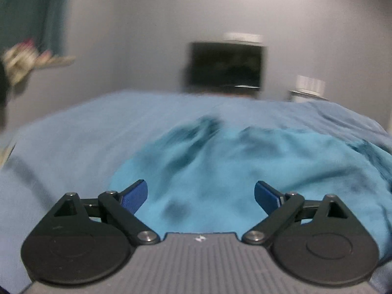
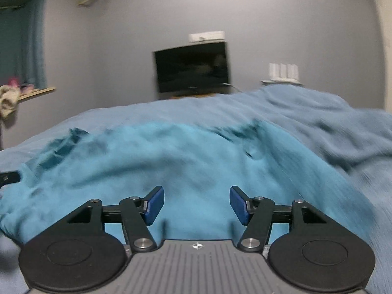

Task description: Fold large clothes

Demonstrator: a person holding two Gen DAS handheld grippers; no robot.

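A wide bed covered with a pale blue blanket (image 1: 73, 132) fills the space in front of both claws and reaches to the grey wall behind. On this blanket lies the large turquoise garment (image 1: 220, 161), crumpled in soft folds, directly ahead of and below each claw; in the right wrist view the same garment (image 2: 152, 161) spreads from the left edge to beyond the claw on its right side, where a bunched part of the blanket rises next to it. Behind the bed, straight ahead of the claws, a dark television (image 2: 192, 67) stands against the wall. The left gripper (image 1: 201, 197) has its two blue pads wide apart, with nothing between them; the turquoise cloth is seen through the gap but the pads do not press on it. The right gripper (image 2: 196, 205) is also apart, somewhat narrower than the left one, and its pads hold nothing; the garment is under them. Whether the fingertips touch the cloth, I cannot tell, because the pictures are blurred.
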